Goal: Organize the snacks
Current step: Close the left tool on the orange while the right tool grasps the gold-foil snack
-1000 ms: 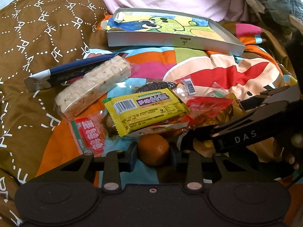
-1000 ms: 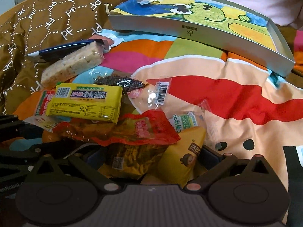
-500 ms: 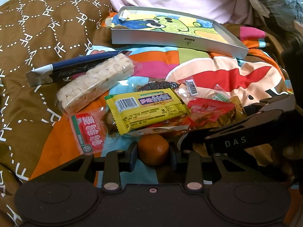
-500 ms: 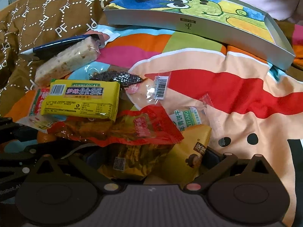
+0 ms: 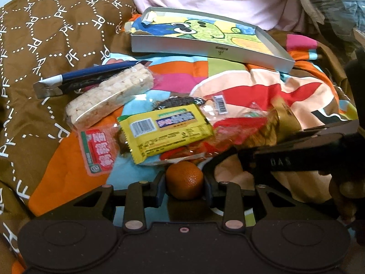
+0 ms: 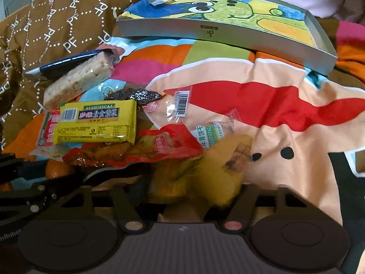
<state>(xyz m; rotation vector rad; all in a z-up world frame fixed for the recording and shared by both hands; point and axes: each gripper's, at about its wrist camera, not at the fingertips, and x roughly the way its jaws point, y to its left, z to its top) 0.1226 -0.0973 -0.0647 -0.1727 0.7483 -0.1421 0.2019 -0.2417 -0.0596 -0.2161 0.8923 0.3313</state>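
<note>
My left gripper [image 5: 184, 188] is shut on a small orange [image 5: 184, 180] and holds it just above the bedspread. My right gripper [image 6: 196, 182] is shut on a yellow snack packet [image 6: 219, 169] together with a gold-brown one [image 6: 171, 178]; both are blurred. A pile of snacks lies ahead: a yellow bar [image 5: 164, 132], a red-and-white packet [image 5: 98, 150], a red packet [image 6: 168, 146], a rice-puff bar [image 5: 109, 98] and a clear barcoded packet [image 6: 175, 107]. A shallow grey box [image 5: 205, 50] with a cartoon lining sits at the back. The right gripper also shows in the left wrist view [image 5: 237, 153].
A blue-and-white wrapped stick [image 5: 86, 77] lies behind the rice-puff bar. A brown patterned quilt [image 5: 45, 34] rises on the left. A colourful cartoon bedspread [image 6: 273, 105] lies under everything. Pink fabric and dark bags lie behind the box.
Both grippers have lifted and drawn back a little with their loads. The yellow packets in the right gripper have risen off the pile and blur. The orange stays in the left gripper.
</note>
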